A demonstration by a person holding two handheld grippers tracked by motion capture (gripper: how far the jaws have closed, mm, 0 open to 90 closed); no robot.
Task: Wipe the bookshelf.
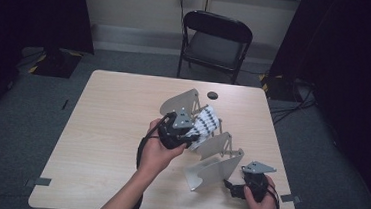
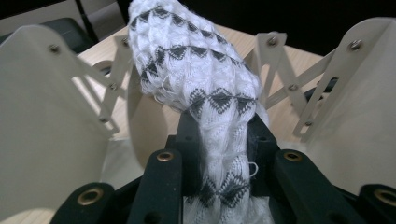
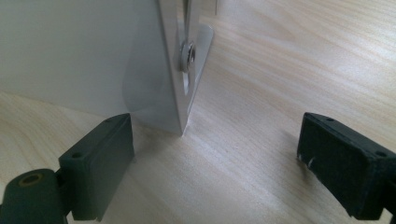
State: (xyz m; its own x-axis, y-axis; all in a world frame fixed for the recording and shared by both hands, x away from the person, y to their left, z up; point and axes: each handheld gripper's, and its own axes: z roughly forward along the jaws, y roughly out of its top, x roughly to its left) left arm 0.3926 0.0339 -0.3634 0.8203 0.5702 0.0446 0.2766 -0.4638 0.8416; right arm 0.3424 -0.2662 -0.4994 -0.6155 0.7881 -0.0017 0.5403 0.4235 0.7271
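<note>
Tabletop [image 1: 111,129] of pale wood, apparently grey carpet [image 1: 21,121] around.

Count, referenced to the table [image 1: 105,143]:
- 1 knitted white-and-black sock [image 1: 206,123], above the table's middle
- 1 folding rack [image 1: 214,162] with 3 pale panels, on the table right of centre
- 2 grippers: left gripper [image 1: 184,129] over the middle, right gripper [image 1: 232,188] at the near right corner
- 1 black round disc [image 1: 213,95], near the far edge
- 1 folding chair [image 1: 216,44], behind the table
- 2 tape marks [image 1: 43,181] on the floor by the near corners
</note>
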